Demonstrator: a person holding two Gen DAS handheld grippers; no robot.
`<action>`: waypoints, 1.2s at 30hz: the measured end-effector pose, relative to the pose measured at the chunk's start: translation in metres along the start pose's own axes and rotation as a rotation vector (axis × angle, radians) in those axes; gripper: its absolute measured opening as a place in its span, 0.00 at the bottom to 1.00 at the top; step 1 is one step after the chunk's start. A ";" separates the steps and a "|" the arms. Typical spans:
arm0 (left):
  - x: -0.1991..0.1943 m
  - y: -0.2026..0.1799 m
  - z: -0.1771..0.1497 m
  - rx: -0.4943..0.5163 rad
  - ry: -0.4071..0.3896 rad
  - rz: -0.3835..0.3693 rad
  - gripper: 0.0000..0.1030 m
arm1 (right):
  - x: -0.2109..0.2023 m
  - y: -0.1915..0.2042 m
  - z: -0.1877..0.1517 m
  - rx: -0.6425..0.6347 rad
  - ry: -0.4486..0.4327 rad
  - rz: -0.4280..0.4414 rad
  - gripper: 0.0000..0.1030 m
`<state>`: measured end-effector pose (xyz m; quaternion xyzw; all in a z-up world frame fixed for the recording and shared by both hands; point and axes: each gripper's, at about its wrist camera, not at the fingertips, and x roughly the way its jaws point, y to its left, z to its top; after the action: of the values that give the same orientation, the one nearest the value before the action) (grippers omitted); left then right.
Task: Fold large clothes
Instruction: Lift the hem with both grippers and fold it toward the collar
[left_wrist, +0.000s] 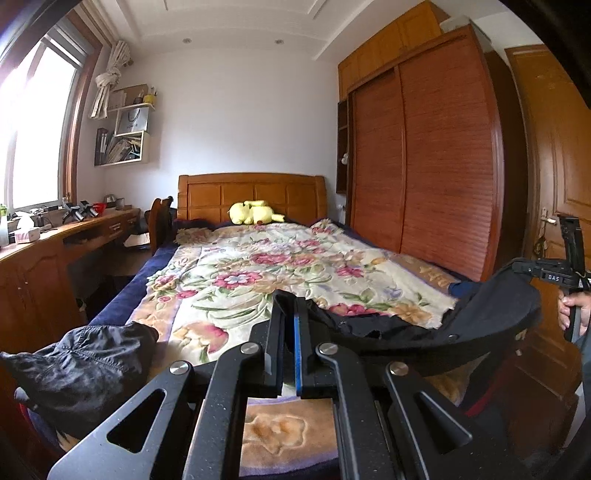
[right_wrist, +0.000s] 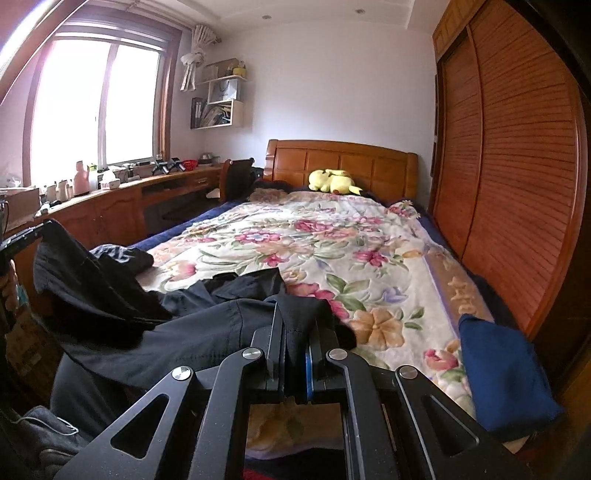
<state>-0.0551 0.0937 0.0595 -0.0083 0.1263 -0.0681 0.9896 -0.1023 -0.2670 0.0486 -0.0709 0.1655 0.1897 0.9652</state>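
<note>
Both grippers, left (left_wrist: 290, 332) and right (right_wrist: 295, 332), clamped the black garment (right_wrist: 192, 332) over the bed's (right_wrist: 369, 236) foot edge; thin pinches risked slipping.

Hidden under the black garment (right_wrist: 155, 332): the near left part of the bed (right_wrist: 332, 236). Cut off at the frame's bottom: the dark grey clothing (right_wrist: 40, 439). Too small to identify: counter (right_wrist: 122, 188) clutter.

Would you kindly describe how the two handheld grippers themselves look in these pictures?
Both are matte black with a fine speckle. The left gripper and right gripper each have two flat parallel fingers, one with a blue pad, driven by angled linkage bars with triangular cut-outs and round silver pivot pins. No cables or sleeves show.
</note>
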 end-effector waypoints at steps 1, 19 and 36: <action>0.012 0.002 -0.002 0.001 0.017 0.006 0.04 | 0.012 -0.003 -0.003 0.002 0.011 0.000 0.07; 0.243 0.046 0.000 -0.037 0.158 0.104 0.04 | 0.285 -0.057 0.012 0.084 0.161 0.002 0.07; 0.352 0.068 0.005 -0.018 0.240 0.159 0.04 | 0.457 -0.045 0.066 0.010 0.190 -0.143 0.07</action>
<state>0.2930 0.1128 -0.0251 0.0008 0.2447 0.0110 0.9695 0.3340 -0.1387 -0.0446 -0.0956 0.2518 0.1119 0.9565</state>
